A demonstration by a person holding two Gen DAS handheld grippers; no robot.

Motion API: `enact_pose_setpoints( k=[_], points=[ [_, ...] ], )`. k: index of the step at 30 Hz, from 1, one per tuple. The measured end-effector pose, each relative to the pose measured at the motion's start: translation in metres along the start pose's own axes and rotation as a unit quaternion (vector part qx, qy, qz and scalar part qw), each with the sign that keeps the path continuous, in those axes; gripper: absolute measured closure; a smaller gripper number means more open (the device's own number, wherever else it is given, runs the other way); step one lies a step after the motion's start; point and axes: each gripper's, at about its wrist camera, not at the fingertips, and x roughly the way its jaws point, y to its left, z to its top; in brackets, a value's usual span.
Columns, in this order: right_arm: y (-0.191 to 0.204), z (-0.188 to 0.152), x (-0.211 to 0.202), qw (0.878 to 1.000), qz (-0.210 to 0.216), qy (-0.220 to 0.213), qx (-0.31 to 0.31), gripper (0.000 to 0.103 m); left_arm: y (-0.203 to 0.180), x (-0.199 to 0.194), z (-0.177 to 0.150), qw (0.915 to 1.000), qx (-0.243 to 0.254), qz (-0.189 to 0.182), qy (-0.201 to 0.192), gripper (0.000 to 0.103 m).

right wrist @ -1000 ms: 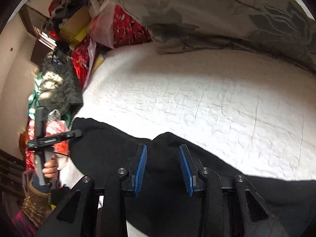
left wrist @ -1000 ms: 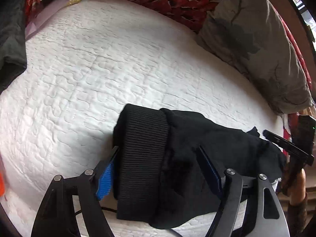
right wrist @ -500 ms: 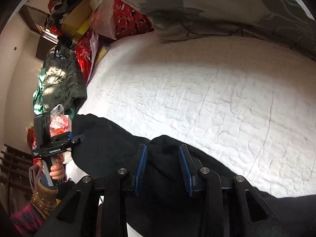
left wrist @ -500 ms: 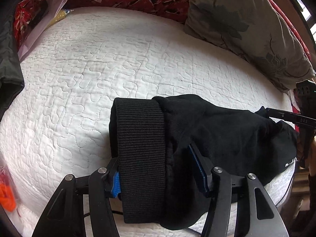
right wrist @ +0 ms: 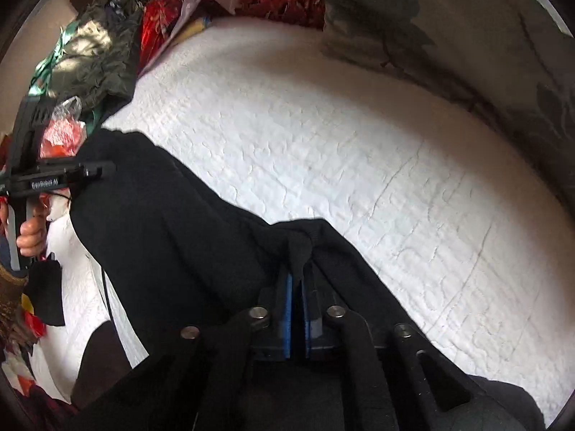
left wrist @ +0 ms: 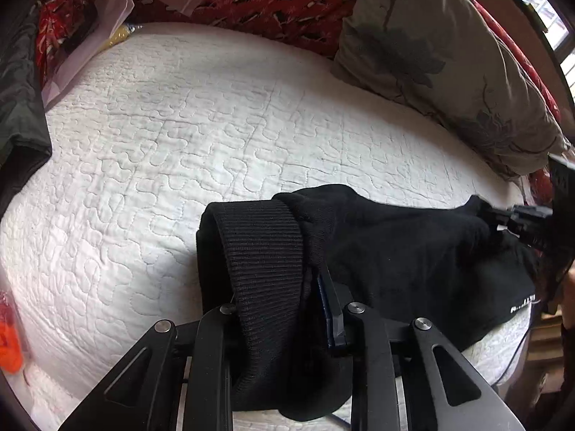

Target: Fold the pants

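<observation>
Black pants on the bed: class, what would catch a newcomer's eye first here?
The black pants lie bunched on the white quilt, both tongs shut on them: the left tongs on the ribbed waistband, the right tongs on a fold. A grey flowered pillow lies behind.

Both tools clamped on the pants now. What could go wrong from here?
1. The right tool pinches only a thin ridge of the black pants; it may slip out when lifted.
2. The left tool grips the bunched ribbed waistband, so the fold may come out lumpy.
3. The pants lie near the edge of the white quilt; loose fabric could slide off.
</observation>
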Motion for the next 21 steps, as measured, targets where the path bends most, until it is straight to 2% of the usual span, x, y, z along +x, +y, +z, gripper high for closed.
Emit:
enact_pose_setpoints(
  k=[1,3,8,12,16,17,18,19,21],
  points=[
    [-0.009,0.005,-0.011,0.999,0.004,-0.028,0.024,0.099,0.000,0.003,-0.001,0.9999,0.006,0.009,0.001,0.079],
    [-0.031,0.012,-0.017,0.995,0.023,-0.056,0.077,0.099,0.005,0.010,-0.001,0.9999,-0.007,0.008,0.013,0.079],
    [-0.043,0.011,0.015,0.994,0.011,-0.035,0.103,0.100,0.005,0.019,0.000,0.9993,-0.002,0.035,0.013,0.073],
    [-0.050,0.009,0.023,0.990,0.023,-0.042,0.134,0.099,0.009,0.008,0.008,0.9996,-0.024,0.000,0.014,0.074],
    [-0.045,0.015,0.014,0.991,0.023,-0.049,0.125,0.100,0.012,0.006,0.026,0.9998,-0.014,0.012,0.002,0.049],
    [-0.044,0.016,0.014,0.991,0.022,-0.050,0.125,0.099,0.013,0.011,0.029,0.9998,-0.016,0.006,0.008,0.042],
    [-0.043,0.015,0.015,0.991,0.023,-0.049,0.125,0.099,0.013,0.016,0.031,0.9997,-0.016,-0.007,0.018,0.040],
    [-0.043,0.014,0.016,0.991,0.022,-0.050,0.126,0.099,0.014,0.022,0.033,0.9994,-0.021,-0.010,0.026,0.040],
    [-0.043,0.013,0.019,0.990,0.015,-0.051,0.127,0.099,0.016,0.031,0.035,0.9987,-0.035,-0.002,0.037,0.065]
  ],
)
